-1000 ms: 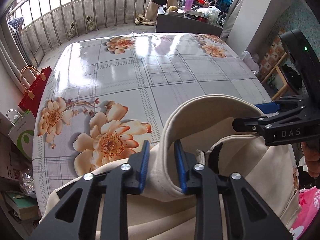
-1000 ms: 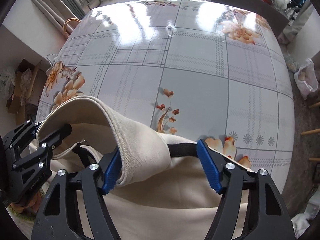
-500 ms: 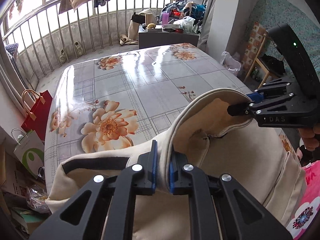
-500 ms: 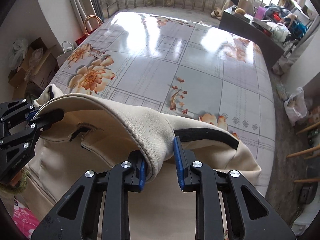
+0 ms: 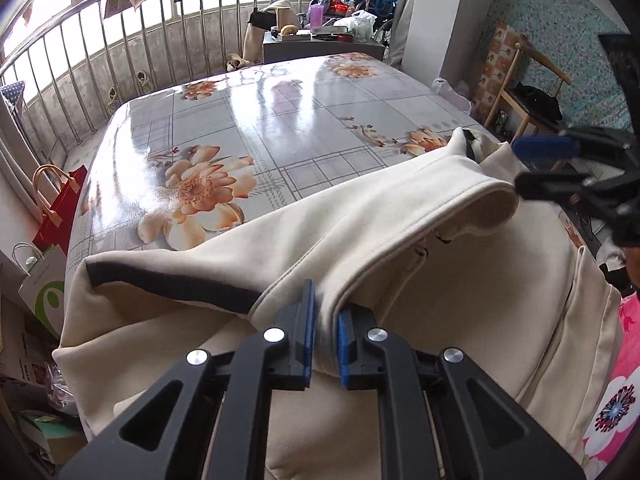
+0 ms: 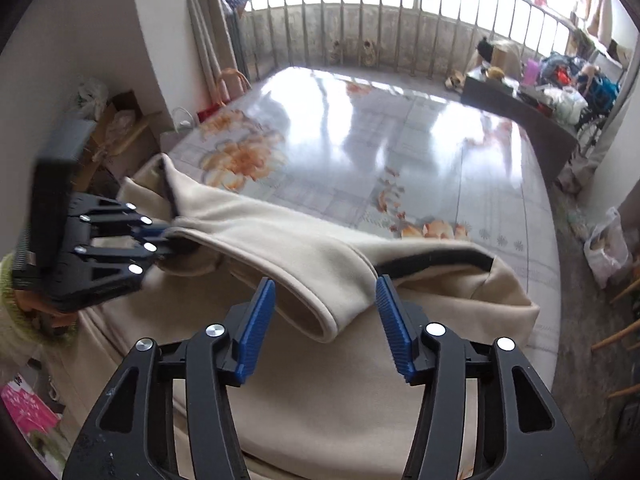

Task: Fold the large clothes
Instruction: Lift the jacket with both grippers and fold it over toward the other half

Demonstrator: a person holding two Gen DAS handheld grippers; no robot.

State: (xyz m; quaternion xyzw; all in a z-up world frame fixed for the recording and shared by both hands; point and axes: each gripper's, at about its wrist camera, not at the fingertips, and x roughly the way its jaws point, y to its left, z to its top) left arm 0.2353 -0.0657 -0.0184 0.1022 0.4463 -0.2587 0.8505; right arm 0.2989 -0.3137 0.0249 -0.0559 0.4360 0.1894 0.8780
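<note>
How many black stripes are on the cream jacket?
2: one stripe at the jacket shoulder toward the red-bag side, the other stripe at the opposite shoulder. More may be hidden underneath.

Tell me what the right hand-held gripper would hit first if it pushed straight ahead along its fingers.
The right hand-held gripper, its jaws opening, would most likely meet the cream garment: the folded collar edge already lies between the pads without being pressed. Beyond that is the floral tablecloth, though depth is hard to judge.
</note>
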